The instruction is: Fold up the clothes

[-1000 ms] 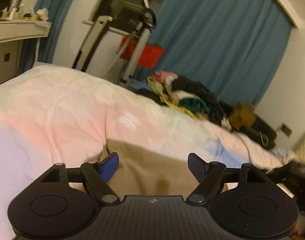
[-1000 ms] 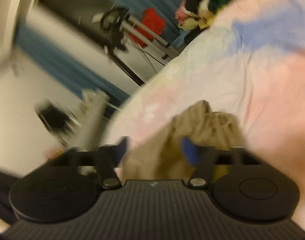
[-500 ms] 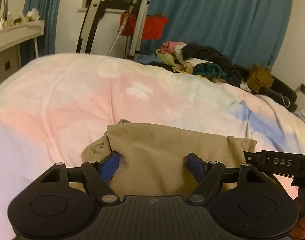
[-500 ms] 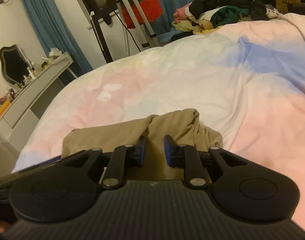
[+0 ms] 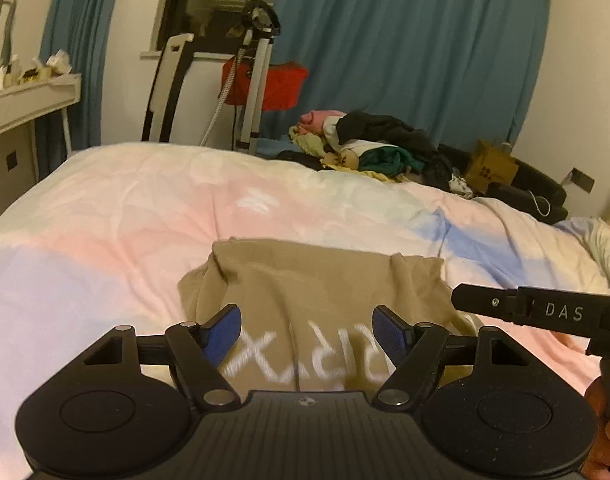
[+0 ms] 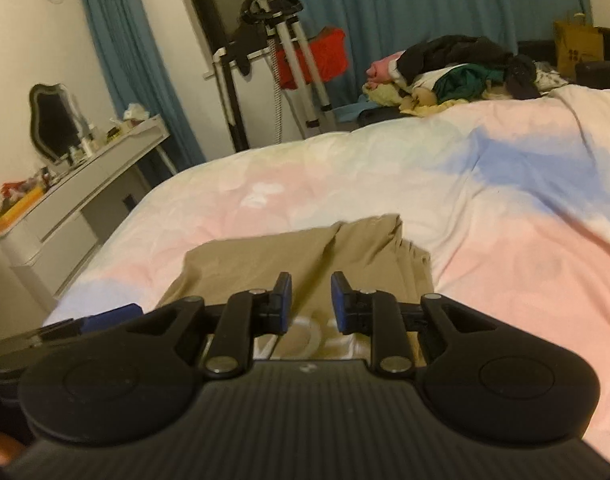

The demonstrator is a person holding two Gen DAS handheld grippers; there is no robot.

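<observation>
A tan shirt (image 5: 325, 280) with white print lies on the pastel duvet (image 5: 145, 220), its far edge rumpled. My left gripper (image 5: 305, 316) hovers over its near part, open wide, the blue pads apart from the cloth. In the right wrist view the same shirt (image 6: 305, 248) spreads ahead of my right gripper (image 6: 311, 284). Its jaws stand narrow and are opening, with a bare gap between the pads and the cloth lying below them. A black bar marked DAS (image 5: 545, 312), part of the right tool, juts in over the shirt's right edge.
A pile of mixed clothes (image 6: 457, 68) sits at the bed's far side. Behind the bed stand a metal-framed machine (image 5: 253, 60), a red item (image 5: 281, 84) and blue curtains. A white dresser (image 6: 85, 184) with a mirror is on the left, and a paper bag (image 5: 491, 166) on the right.
Both views have rolled level. The right jaws went from wide around bunched cloth to narrow. The shirt now lies flatter, with its white print showing. The left jaws stayed wide.
</observation>
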